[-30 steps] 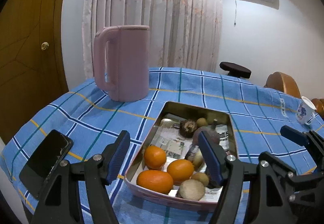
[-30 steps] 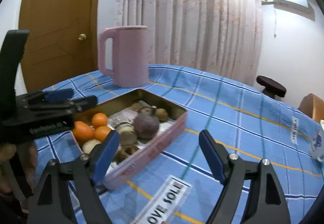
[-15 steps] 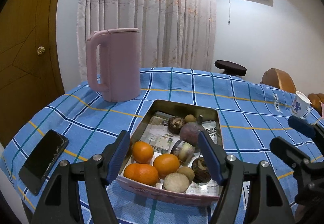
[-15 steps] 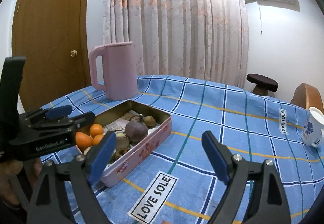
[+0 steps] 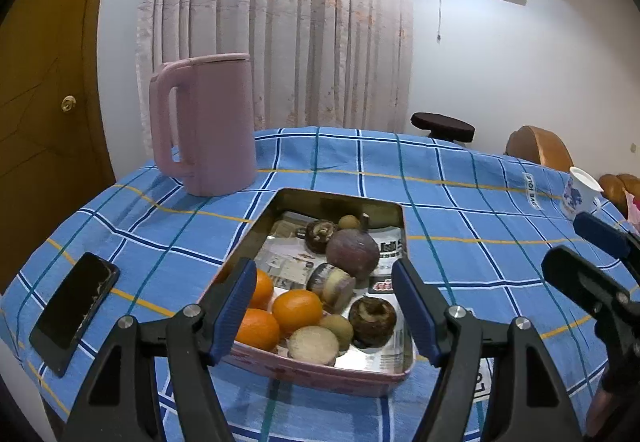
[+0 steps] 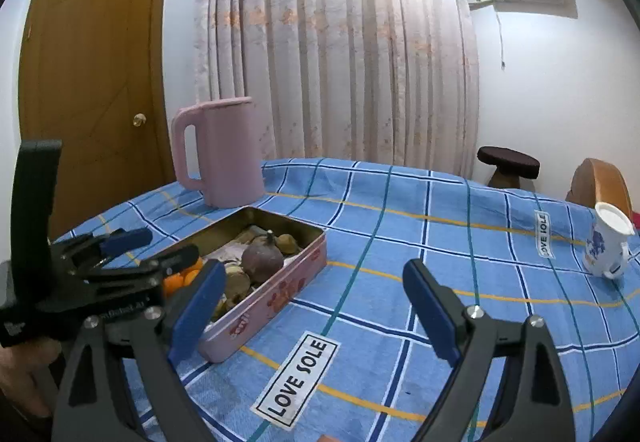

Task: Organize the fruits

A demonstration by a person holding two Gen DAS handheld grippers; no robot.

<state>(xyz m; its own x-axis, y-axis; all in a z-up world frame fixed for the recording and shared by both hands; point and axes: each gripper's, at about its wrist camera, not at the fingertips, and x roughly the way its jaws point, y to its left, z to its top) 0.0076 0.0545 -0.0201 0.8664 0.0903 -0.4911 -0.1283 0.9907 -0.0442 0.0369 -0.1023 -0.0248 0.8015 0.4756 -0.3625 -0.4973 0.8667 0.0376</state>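
**Both grippers spread wide near the fruit tin**

A rectangular pink tin (image 5: pixel 320 376) sits on the blue checked tablecloth (image 5: pixel 460 202), toward the table's left side, with the pink jug (image 5: pixel 208 126) standing just beyond its far left corner. Inside, on printed paper, three oranges (image 5: pixel 297 309) cluster at the near left end. Beside them, along the near edge, lie a cut pale fruit (image 5: pixel 313 345), a small kiwi (image 5: pixel 339 325) and a brown hollowed mangosteen shell (image 5: pixel 373 321). A whole purple mangosteen (image 5: pixel 353 253) sits mid-tin, with a cut piece (image 5: pixel 332 282) just in front of it, another shell (image 5: pixel 321 236) behind it and a small brown fruit (image 5: pixel 349 222) at the far end.

The left gripper (image 5: pixel 325 308) is over the tin's near end, fingers wide apart and clamped on nothing. In its view the left finger (image 5: pixel 236 306) overlaps the left wall by the oranges, and the right one (image 5: pixel 412 306) overlaps the right wall; the near fruits lie between them. Whether the tips touch anything cannot be told.

The right gripper (image 6: pixel 312 308) is off the tin's right side, over bare cloth, its fingers (image 6: pixel 430 306) likewise spread and empty. A "LOVE SOLE" label (image 6: pixel 298 378) lies between them, and the tin's near right corner sits by its left finger.

A black phone (image 5: pixel 74 304) lies near the table's left edge, and a blue-patterned white cup (image 6: pixel 608 242) stands toward the right edge.
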